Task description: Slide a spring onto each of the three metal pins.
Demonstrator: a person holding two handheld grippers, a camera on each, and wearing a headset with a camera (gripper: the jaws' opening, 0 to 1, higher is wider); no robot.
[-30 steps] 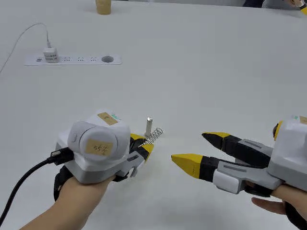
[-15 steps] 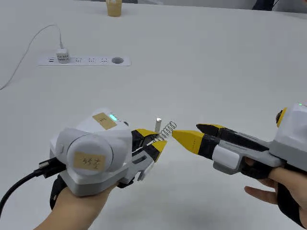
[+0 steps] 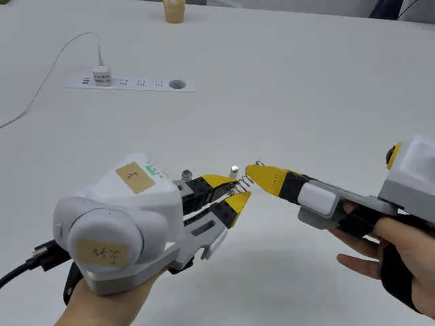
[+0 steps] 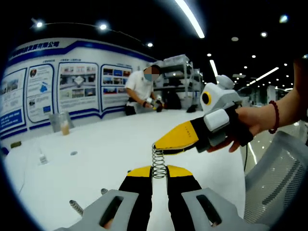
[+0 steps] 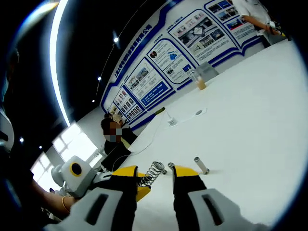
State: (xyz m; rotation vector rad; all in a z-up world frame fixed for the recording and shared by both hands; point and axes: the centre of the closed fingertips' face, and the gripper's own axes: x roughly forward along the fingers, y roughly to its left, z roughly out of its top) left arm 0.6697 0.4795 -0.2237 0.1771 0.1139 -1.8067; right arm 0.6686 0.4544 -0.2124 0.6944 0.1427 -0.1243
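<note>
Spring (image 4: 158, 161) of coiled wire pinched in left claw (image 4: 159, 171); yellow-tipped right claw (image 5: 156, 173) parted, holding nothing

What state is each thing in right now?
Left tongs: shut on the spring.
Spring: held at one end, off any pin.
Right tongs: open, tips at the spring's free end.
Pin: standing upright, bare.
Power strip: one charger plugged in.

My white bench (image 3: 306, 81) runs far ahead of me, with a power strip (image 3: 129, 83) near its far left edge. Beyond it I see a wall of blue-framed poster panels (image 4: 72, 82), metal shelving (image 4: 180, 79) and long ceiling light strips (image 4: 190, 19). A grey mesh chair (image 4: 281, 178) stands off the bench.
</note>
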